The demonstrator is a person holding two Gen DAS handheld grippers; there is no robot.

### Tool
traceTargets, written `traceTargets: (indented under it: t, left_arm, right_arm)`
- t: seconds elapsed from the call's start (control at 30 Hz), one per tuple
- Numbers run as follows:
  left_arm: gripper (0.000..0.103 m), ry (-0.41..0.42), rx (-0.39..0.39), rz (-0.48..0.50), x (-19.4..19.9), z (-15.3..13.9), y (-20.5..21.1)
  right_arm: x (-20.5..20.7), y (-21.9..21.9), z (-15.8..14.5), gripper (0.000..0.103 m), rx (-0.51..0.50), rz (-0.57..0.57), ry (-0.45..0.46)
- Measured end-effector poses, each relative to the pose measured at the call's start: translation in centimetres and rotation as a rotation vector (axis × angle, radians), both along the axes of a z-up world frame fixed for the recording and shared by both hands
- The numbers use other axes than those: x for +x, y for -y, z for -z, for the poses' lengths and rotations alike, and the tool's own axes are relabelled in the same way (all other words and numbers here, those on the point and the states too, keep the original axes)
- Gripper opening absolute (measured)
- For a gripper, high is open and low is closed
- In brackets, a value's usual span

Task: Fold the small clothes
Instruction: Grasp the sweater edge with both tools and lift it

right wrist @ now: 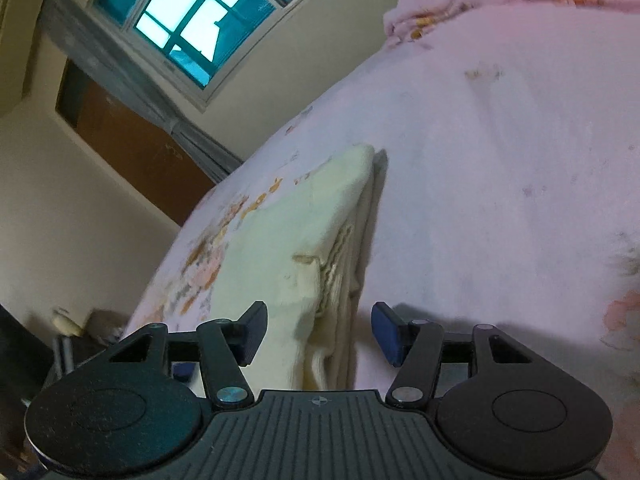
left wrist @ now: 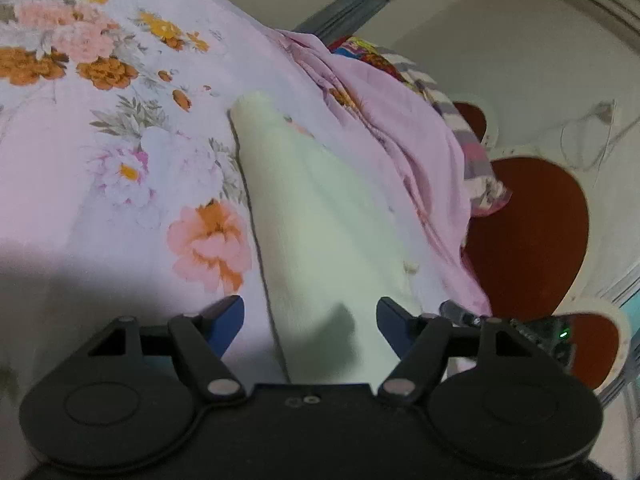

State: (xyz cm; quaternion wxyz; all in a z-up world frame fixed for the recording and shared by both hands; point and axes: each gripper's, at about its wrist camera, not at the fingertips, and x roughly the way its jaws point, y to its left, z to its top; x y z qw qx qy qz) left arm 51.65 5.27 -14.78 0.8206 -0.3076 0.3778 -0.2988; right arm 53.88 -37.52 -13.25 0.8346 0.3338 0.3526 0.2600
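Now, garment: the cream garment point(left wrist: 320, 208) lies on the floral bedsheet point(left wrist: 120, 140), already doubled into a long narrow strip, with stacked layers showing along its right-hand edge in the right wrist view point(right wrist: 344, 248).
Left gripper: your left gripper point(left wrist: 311, 322) hangs just above the near end of the strip, fingers spread wide, holding nothing.
Right gripper: your right gripper point(right wrist: 318, 334) is likewise wide open and empty, straddling the layered edge.
Step in hand: likely gripping the near end for the next fold.
How to do it well: lower until each gripper has one finger under all layers, then close; a shallow pinch would probably peel off only the top layer.
Watch out: the pink blanket point(left wrist: 400, 140) bunched just beside the garment could get snagged.
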Motion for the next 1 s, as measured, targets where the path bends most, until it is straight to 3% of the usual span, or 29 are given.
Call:
traceTargets:
  t: [0.23,0.47,0.57,0.7,0.8,0.9,1.0]
  left_arm:
    - [0.071,0.002,-0.119,0.003,4.2,2.0,0.1]
    - [0.066,0.021,-0.172,0.066,8.1,2.9,1.0]
    - [0.053,0.024,-0.160,0.062,9.0,3.4,0.9]
    - [0.052,0.042,-0.149,0.070,9.6,3.4,1.1]
    - [0.052,0.047,-0.116,0.084,10.0,3.1,1.6]
    - [0.040,0.074,-0.016,0.060,9.4,2.2,2.4]
    - [0.036,0.149,0.059,0.022,7.7,0.4,2.8]
  right_arm:
    - [4.1,0.7,2.0,0.058,0.098,-0.003,-0.031]
    - [9.2,-1.0,2.3,0.058,0.123,-0.116,-0.018]
    - [10.6,-1.7,2.7,0.058,0.132,-0.153,-0.004]
    - [11.9,-1.9,3.2,0.058,0.156,-0.184,0.005]
    - [11.4,-2.2,2.9,0.056,0.120,-0.188,0.015]
    - [10.1,-3.3,2.2,0.036,0.026,-0.168,0.036]
    - [8.2,-3.8,0.6,0.030,-0.010,-0.142,0.085]
